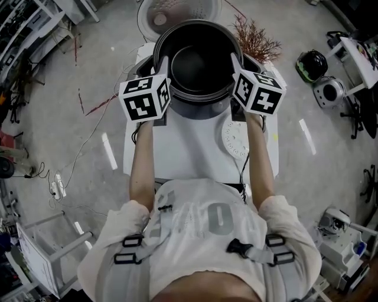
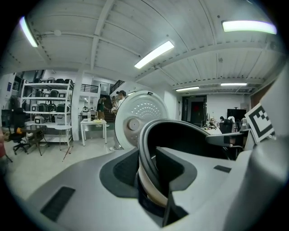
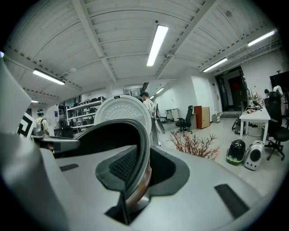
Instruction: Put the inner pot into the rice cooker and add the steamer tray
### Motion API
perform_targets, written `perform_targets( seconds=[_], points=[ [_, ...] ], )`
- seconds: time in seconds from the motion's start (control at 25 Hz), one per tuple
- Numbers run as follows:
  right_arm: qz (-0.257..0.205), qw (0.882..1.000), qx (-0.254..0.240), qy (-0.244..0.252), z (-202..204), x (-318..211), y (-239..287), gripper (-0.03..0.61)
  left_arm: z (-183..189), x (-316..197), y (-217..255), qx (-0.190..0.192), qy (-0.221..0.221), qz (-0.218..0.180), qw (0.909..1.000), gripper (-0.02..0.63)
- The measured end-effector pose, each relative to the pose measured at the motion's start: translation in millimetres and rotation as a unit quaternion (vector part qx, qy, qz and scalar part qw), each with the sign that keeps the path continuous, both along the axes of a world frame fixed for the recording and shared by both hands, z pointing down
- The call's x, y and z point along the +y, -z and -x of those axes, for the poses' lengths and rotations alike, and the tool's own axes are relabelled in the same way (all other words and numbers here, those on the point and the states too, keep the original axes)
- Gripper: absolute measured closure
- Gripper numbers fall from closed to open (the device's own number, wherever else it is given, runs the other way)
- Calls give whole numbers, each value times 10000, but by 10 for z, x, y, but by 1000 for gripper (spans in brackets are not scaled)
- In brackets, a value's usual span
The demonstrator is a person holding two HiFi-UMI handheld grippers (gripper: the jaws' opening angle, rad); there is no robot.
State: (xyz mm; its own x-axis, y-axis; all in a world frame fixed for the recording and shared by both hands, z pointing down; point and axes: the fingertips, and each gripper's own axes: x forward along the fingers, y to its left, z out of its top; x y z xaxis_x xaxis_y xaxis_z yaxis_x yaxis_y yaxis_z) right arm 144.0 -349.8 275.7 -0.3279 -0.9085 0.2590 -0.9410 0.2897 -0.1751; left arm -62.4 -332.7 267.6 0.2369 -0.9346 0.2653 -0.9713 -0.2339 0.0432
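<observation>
The dark inner pot (image 1: 198, 59) hangs level over the grey rice cooker (image 1: 201, 110), whose white lid (image 1: 177, 12) stands open behind it. My left gripper (image 1: 162, 69) is shut on the pot's left rim (image 2: 149, 149). On the opposite side, my right gripper (image 1: 236, 66) is shut on the right rim (image 3: 142, 149). Each gripper view shows the thin rim pinched between that gripper's pads, left gripper (image 2: 151, 180) and right gripper (image 3: 135, 176). The white perforated steamer tray (image 1: 235, 138) lies flat on the white table (image 1: 177, 153), in front of the cooker to the right.
A dried reddish branch (image 1: 257, 38) stands behind the cooker on the right. Small appliances (image 1: 311, 65) sit on the floor at the far right. Cables and a power strip (image 1: 57, 187) lie on the floor to the left. A white rack (image 1: 41, 253) stands at lower left.
</observation>
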Motion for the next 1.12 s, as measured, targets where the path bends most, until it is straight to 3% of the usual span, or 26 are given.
perform_targets(
  seconds=[0.76, 1.12],
  points=[
    [1019, 9936, 481, 60, -22, -361, -858, 472, -41, -394, -850, -453, 86, 1023, 9937, 489],
    [1136, 9917, 584, 163, 15, -412, -1026, 463, -18, -470, -1083, -438, 16, 1287, 9907, 486]
  ],
)
